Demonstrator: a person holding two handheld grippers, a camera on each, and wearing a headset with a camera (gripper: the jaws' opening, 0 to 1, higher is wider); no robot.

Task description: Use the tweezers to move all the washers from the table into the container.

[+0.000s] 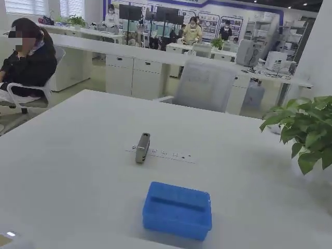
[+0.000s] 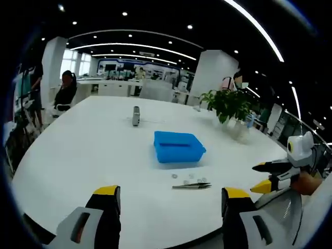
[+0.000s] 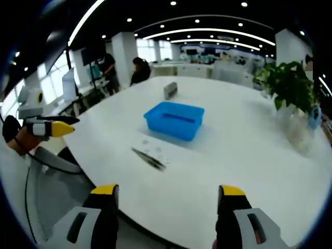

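**Washers and tweezers sitting by the near edge, both grippers empty**

Quick rundown. The left hand-held gripper (image 2: 171, 193) has its 2 yellow-tipped jaws spread wide with nothing between them. Same deal for the right hand-held gripper (image 3: 168, 190): jaws well apart, holding nothing. Both hang off the near edge of the white tabletop (image 2: 93, 150), 1 toward each side, and each pops up at the side of the other's view.

The tweezers (image 2: 192, 185) lie flat on the tabletop close to the near edge, between that edge and the blue container (image 2: 178, 146). The washers (image 2: 189, 178) are a small loose bunch just beside the tweezers on the container side. They're tiny, so I can't give a solid count, and I can't tell whether any touch the tweezers. Neither gripper is touching the tweezers or the washers.

The container is a shallow rectangular tub, open on top. I can't make out anything inside it from these angles.

Further in toward the middle of the tabletop there's a small grey device (image 1: 142, 147) with a faint row of printed marks next to it. A potted plant (image 1: 306, 127) stands by the right edge, a grey office chair (image 1: 206, 83) sits past the far edge, and a person (image 1: 28, 59) is seated off past the left side.
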